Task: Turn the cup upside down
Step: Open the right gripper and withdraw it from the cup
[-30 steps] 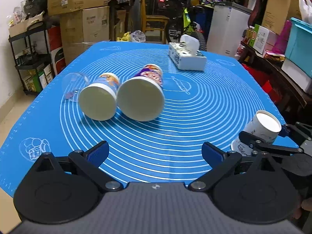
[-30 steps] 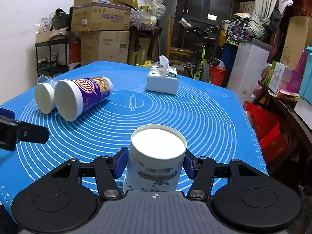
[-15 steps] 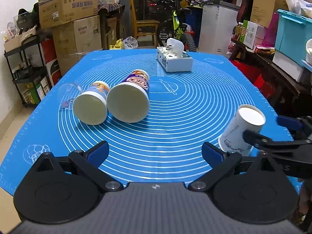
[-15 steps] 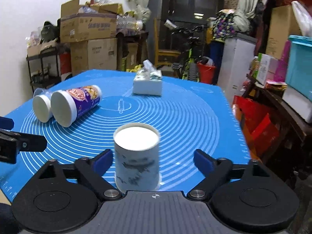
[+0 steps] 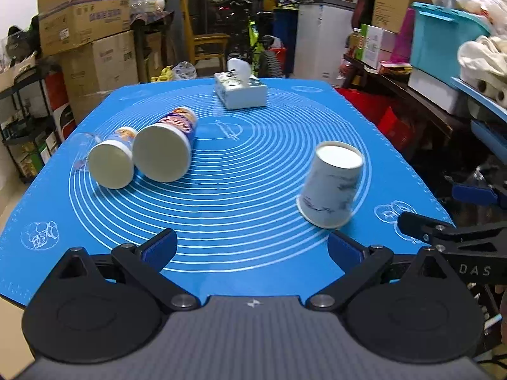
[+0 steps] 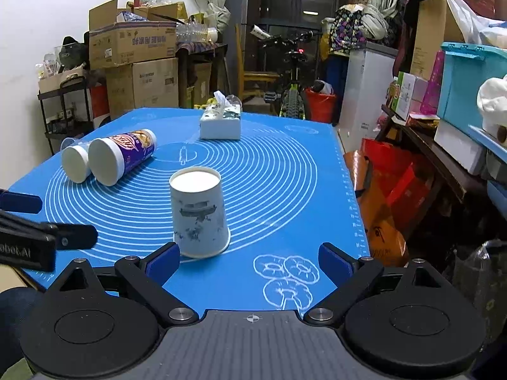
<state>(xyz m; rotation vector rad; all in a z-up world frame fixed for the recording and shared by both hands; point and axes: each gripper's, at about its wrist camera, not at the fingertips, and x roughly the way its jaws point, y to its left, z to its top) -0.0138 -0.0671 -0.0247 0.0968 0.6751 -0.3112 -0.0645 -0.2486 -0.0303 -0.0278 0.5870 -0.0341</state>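
Since a second ago your right tongs (image 6: 250, 258) have let go of the paper cup (image 6: 199, 213) and pulled back, so it now stands free, upside down, on the blue mat (image 6: 285, 174) of the bench, just ahead of their left finger. Both your right tongs and your left tongs (image 5: 252, 245) are spread wide and hold nothing. Two snack canisters (image 5: 142, 155) lie on their sides at the mat's left, a tissue box (image 5: 240, 91) at its far end.
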